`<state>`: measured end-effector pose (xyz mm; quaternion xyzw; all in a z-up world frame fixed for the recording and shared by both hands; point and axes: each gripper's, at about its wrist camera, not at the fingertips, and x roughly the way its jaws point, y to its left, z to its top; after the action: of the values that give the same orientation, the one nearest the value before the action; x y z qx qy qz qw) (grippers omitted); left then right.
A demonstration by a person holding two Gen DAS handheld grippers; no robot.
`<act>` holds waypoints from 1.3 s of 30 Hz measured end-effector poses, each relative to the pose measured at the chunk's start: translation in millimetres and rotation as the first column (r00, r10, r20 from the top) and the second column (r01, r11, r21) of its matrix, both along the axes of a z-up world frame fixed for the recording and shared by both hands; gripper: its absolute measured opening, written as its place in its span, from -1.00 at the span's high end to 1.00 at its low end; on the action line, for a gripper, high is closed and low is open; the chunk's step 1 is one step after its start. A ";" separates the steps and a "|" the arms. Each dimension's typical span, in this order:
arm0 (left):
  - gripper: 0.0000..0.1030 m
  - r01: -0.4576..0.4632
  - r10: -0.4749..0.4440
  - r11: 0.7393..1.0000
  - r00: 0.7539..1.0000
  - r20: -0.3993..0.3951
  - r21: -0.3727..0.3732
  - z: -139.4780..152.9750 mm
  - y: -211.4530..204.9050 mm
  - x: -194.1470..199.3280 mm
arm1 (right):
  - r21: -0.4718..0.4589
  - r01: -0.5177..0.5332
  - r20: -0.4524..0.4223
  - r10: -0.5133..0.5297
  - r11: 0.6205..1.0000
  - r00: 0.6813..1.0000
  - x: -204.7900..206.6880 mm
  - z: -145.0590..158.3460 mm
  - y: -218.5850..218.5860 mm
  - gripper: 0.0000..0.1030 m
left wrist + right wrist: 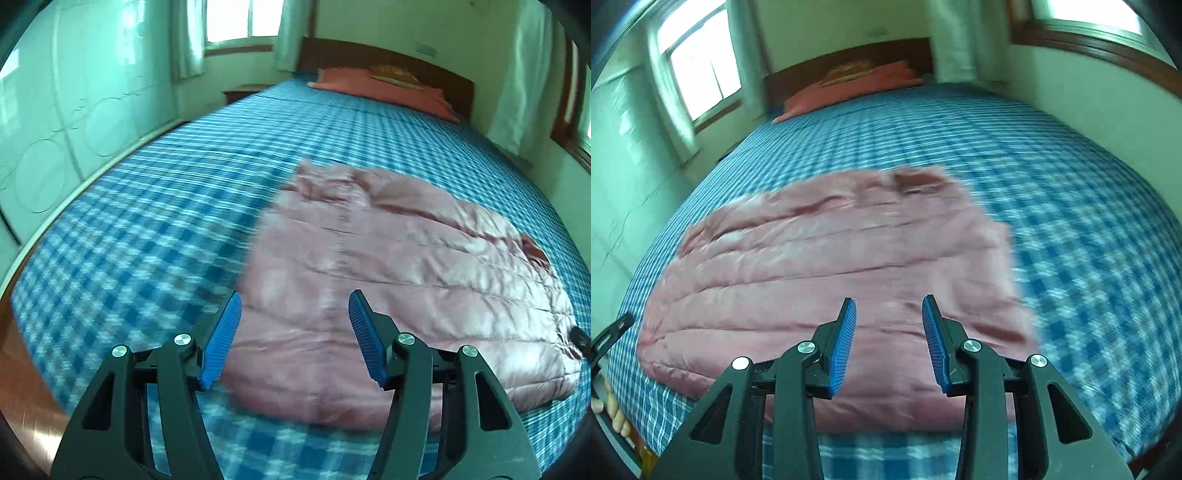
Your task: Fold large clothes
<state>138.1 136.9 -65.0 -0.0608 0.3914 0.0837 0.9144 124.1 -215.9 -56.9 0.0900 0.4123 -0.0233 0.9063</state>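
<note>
A pink quilted puffer jacket (pixel 388 266) lies spread on the blue checked bed (pixel 166 206), near its front edge. It also shows in the right wrist view (pixel 831 266). My left gripper (pixel 295 306) is open and empty, held above the jacket's near left part. My right gripper (pixel 889 310) is open and empty, held above the jacket's near right part. The tip of the left gripper (pixel 613 332) shows at the left edge of the right wrist view, and the right gripper's tip (pixel 581 338) at the right edge of the left wrist view. Both views are motion-blurred.
Red pillows (pixel 384 86) lie against the wooden headboard (pixel 369 55) at the far end. A white wardrobe (pixel 66 110) runs along the bed's left side. Windows with curtains (pixel 698 70) are behind and to the right. Wooden floor (pixel 26 387) shows at lower left.
</note>
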 end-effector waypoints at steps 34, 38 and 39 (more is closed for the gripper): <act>0.01 0.111 -0.091 0.968 0.991 -0.096 0.224 -38.3 -89.0 114.0 | -0.107 -0.113 -0.073 0.106 0.988 0.992 108.5 -20.8 85.8 0.25; 0.00 0.117 -0.085 0.964 0.986 -0.142 0.241 -58.5 -91.2 125.1 | -0.116 -0.120 -0.126 0.105 0.986 0.986 124.8 -43.9 88.9 0.25; -0.01 0.116 -0.083 0.964 0.986 -0.144 0.239 -61.8 -90.6 126.0 | -0.116 -0.119 -0.133 0.104 0.986 0.986 126.5 -48.5 88.1 0.24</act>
<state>264.1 46.2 -126.8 0.0789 0.4404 0.0896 0.8898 250.6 -127.7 -105.4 0.0090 0.4710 -0.0036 0.8821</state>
